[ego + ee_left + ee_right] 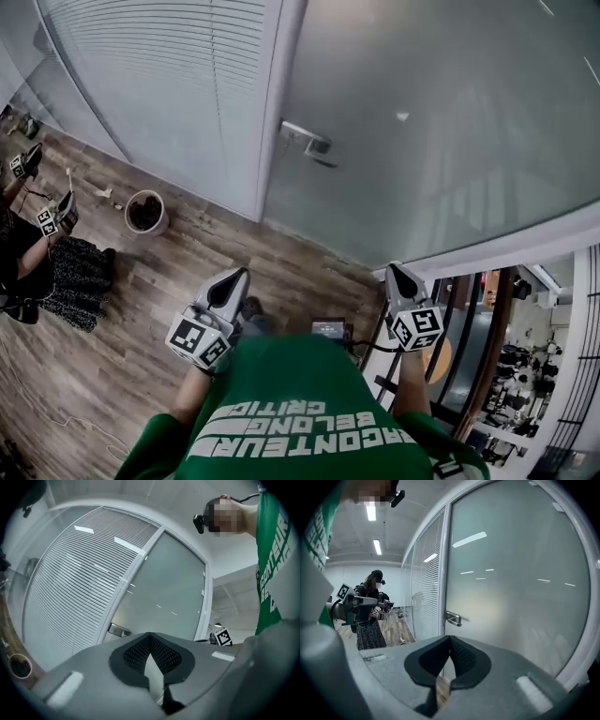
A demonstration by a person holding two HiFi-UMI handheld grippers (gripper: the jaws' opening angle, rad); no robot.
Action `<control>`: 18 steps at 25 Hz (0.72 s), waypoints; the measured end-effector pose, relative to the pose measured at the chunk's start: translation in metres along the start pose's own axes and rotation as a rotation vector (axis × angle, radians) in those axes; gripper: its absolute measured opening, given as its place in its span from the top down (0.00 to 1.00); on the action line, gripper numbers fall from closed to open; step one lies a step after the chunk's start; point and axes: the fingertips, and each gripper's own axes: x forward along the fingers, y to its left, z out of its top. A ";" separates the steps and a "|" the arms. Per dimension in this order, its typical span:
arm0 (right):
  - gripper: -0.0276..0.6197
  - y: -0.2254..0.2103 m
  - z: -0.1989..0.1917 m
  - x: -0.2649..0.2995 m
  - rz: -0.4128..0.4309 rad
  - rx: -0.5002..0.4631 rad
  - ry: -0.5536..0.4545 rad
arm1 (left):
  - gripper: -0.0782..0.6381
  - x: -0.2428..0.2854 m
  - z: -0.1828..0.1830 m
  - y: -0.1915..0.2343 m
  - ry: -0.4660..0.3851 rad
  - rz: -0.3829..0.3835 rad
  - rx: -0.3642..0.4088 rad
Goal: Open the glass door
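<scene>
The frosted glass door (441,141) stands shut ahead of me, with its metal lever handle (307,141) at its left edge beside a white frame. My left gripper (234,278) and right gripper (393,272) are held low near my waist, both well short of the door and pointing toward it. Each is shut with nothing in it. In the left gripper view the jaws (149,635) meet at their tips, and the handle (119,631) shows up and to the left. In the right gripper view the jaws (450,639) are also together, with the handle (453,618) just above them and still distant.
A panel with white blinds (178,84) adjoins the door on the left. On the wooden floor (141,309) stands a round pot (145,211). Another person (56,267) with grippers stands at the left. To the right lies a room with equipment (525,375).
</scene>
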 end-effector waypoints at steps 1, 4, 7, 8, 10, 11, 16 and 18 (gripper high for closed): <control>0.97 -0.002 0.003 0.011 0.008 -0.010 0.004 | 0.87 0.000 0.003 0.007 -0.005 0.008 0.002; 0.97 -0.006 0.013 0.042 0.029 -0.051 0.021 | 0.87 -0.004 0.014 0.020 -0.023 0.028 0.014; 0.97 -0.008 0.029 0.079 0.067 -0.116 0.037 | 0.87 -0.007 0.021 0.027 -0.042 0.057 0.012; 0.96 -0.008 0.034 0.093 0.085 -0.140 0.045 | 0.87 -0.006 0.022 0.029 -0.044 0.070 0.009; 0.92 -0.006 0.041 0.122 0.122 -0.191 0.064 | 0.87 -0.003 0.022 0.034 -0.043 0.093 0.006; 0.91 -0.005 0.043 0.136 0.137 -0.218 0.073 | 0.87 -0.002 0.021 0.035 -0.043 0.103 0.005; 0.90 -0.004 0.048 0.200 0.186 -0.367 0.114 | 0.87 0.017 0.018 0.044 -0.032 0.142 0.008; 0.89 -0.007 0.045 0.224 0.207 -0.403 0.145 | 0.87 0.035 0.018 0.048 -0.020 0.150 0.013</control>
